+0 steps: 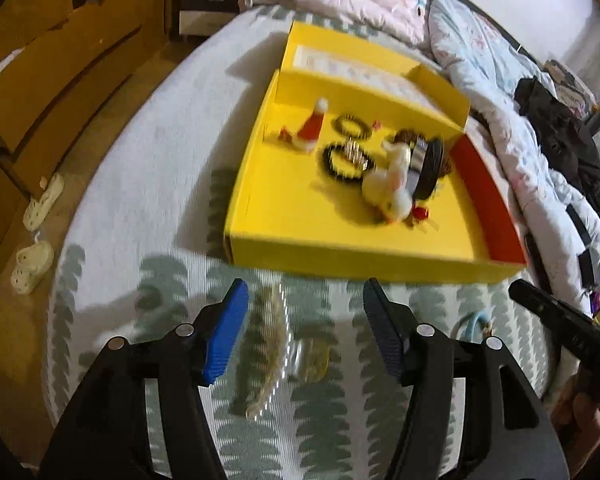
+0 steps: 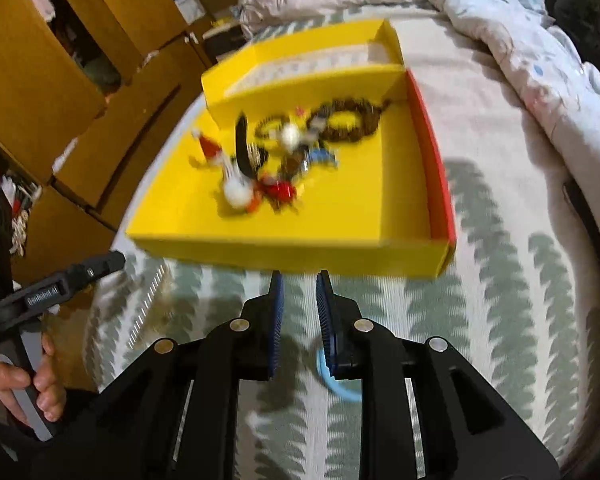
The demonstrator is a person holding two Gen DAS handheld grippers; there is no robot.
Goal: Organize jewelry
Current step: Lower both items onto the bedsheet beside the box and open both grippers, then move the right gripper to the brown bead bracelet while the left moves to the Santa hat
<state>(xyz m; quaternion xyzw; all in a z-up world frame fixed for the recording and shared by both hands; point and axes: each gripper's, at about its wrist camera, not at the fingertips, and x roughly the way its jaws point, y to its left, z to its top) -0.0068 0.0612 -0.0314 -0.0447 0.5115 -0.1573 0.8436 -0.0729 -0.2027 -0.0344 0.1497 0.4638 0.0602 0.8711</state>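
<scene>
Nearest in the left wrist view, the left gripper [image 1: 304, 312] hangs with its blue-padded fingers [image 1: 224, 332] spread wide and nothing between the pads; on the leaf-patterned bedspread [image 1: 160, 184] under them lies a long clear comb-style hair clip [image 1: 270, 344], loose and not held. The right gripper [image 2: 298, 304] has its fingers nearly closed with a narrow gap; a light blue elastic hair ring [image 2: 332, 380] shows just below and behind the right pad, and whether the pads actually pinch it I cannot tell through the blur. Farther off on the bed sits the shallow yellow cardboard box [image 1: 340, 256] with a red side wall, holding a heap of accessories: a small red Santa-hat clip [image 1: 312, 126], dark scrunchies and a fluffy white piece. Most pieces seem already gathered; the clip and the blue ring look left to go in.
</scene>
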